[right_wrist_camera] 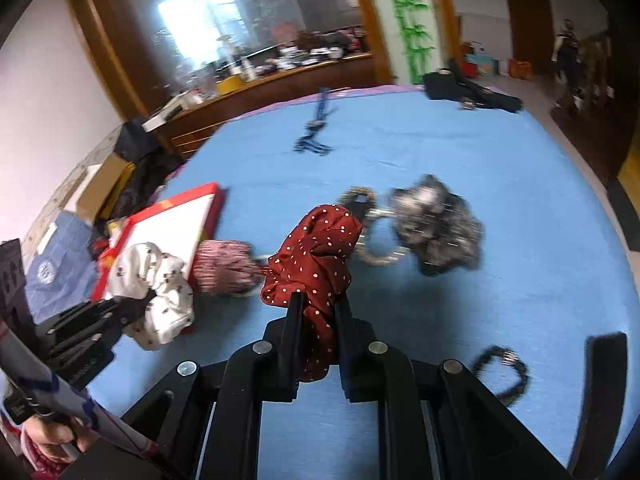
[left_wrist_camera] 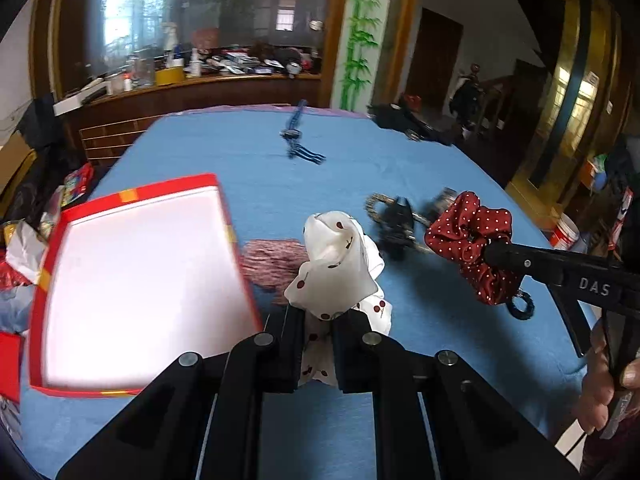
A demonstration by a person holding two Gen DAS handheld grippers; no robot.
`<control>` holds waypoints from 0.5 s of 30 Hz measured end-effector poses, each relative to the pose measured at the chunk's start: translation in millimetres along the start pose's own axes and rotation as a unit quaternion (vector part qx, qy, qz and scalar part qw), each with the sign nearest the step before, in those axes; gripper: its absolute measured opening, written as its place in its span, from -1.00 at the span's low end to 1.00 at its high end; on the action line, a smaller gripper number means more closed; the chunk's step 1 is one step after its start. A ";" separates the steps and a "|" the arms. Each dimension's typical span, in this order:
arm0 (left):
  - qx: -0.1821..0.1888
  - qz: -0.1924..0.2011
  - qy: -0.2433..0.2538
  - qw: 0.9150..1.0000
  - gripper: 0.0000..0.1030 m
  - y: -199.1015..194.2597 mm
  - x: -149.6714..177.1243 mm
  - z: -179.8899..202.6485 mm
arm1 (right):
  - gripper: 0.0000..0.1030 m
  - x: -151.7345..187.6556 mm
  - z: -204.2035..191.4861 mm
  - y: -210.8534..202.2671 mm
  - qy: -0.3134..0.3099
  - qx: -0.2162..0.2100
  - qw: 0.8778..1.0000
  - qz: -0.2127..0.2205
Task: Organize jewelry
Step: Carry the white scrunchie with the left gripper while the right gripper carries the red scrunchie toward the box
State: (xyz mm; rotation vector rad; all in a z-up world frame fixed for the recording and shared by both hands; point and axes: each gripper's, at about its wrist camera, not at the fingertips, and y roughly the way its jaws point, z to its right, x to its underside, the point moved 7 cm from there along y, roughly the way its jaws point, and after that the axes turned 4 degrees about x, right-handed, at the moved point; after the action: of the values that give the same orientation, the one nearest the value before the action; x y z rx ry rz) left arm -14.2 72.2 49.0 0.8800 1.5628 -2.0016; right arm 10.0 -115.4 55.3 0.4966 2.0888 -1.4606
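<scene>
Left gripper (left_wrist_camera: 318,320) clamps the white scrunchie (left_wrist_camera: 336,264); right gripper (right_wrist_camera: 318,308) clamps the red scrunchie (right_wrist_camera: 316,256); red box (left_wrist_camera: 132,280) at the table's (left_wrist_camera: 248,152) left edge.

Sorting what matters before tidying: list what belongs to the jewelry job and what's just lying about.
Job: white cherry scrunchie in left tool; red dotted scrunchie in right tool; red box; pink scrunchie; grey scrunchie; black bracelet.
Lying about: blue strap; black bag; counter clutter.

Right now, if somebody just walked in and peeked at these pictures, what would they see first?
Probably the two scrunchies held up over the blue tablecloth: the left gripper pinches a white cherry-print scrunchie, and the right gripper pinches a red polka-dot scrunchie. Next comes the empty red box with its white inside, at the table's left edge.
</scene>
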 end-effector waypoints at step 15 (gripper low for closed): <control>-0.088 0.024 -0.053 0.994 -0.78 -37.8 -29.8 -147.4 | -0.68 -59.8 -157.6 70.2 -0.088 -0.074 0.992 -0.047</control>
State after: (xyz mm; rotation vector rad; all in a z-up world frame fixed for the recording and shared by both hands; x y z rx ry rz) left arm 11.2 223.2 73.3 0.7248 1.6136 -1.8144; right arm 63.3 57.1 82.5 0.2063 2.0832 -1.3351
